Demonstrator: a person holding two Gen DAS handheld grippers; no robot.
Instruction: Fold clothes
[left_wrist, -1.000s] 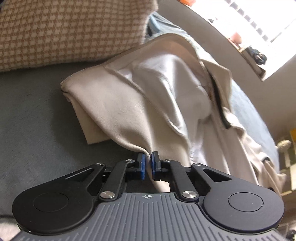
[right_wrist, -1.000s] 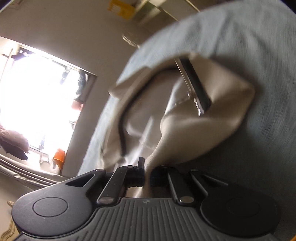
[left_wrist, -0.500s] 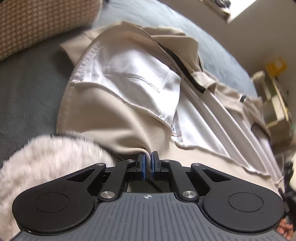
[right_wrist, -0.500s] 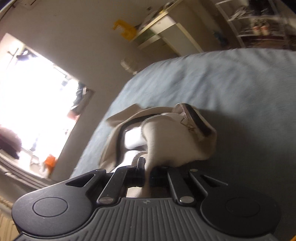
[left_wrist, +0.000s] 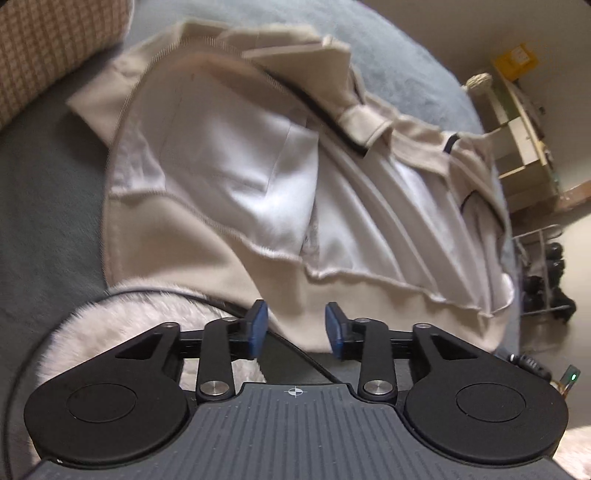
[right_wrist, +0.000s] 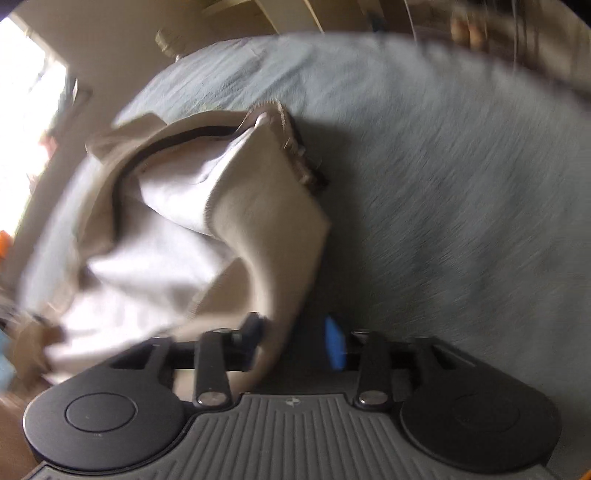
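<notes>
Left wrist view: left gripper (left_wrist: 294, 329), jaws spread, empty, at the hem of a beige zip jacket (left_wrist: 229, 192) lying lining-up on the grey bed (left_wrist: 44, 206). Fluffy sleeve (left_wrist: 122, 314) below; houndstooth cushion (left_wrist: 48, 48) at the far corner; shelf unit (left_wrist: 524, 122) beyond.

Right wrist view: right gripper (right_wrist: 295, 341), jaws parted, jacket hem (right_wrist: 273, 258) draped between them, unpinched. Blurred.

Step, judged: garment laid out between folds. Next calls for pinching an edge; bare bed lies right.
</notes>
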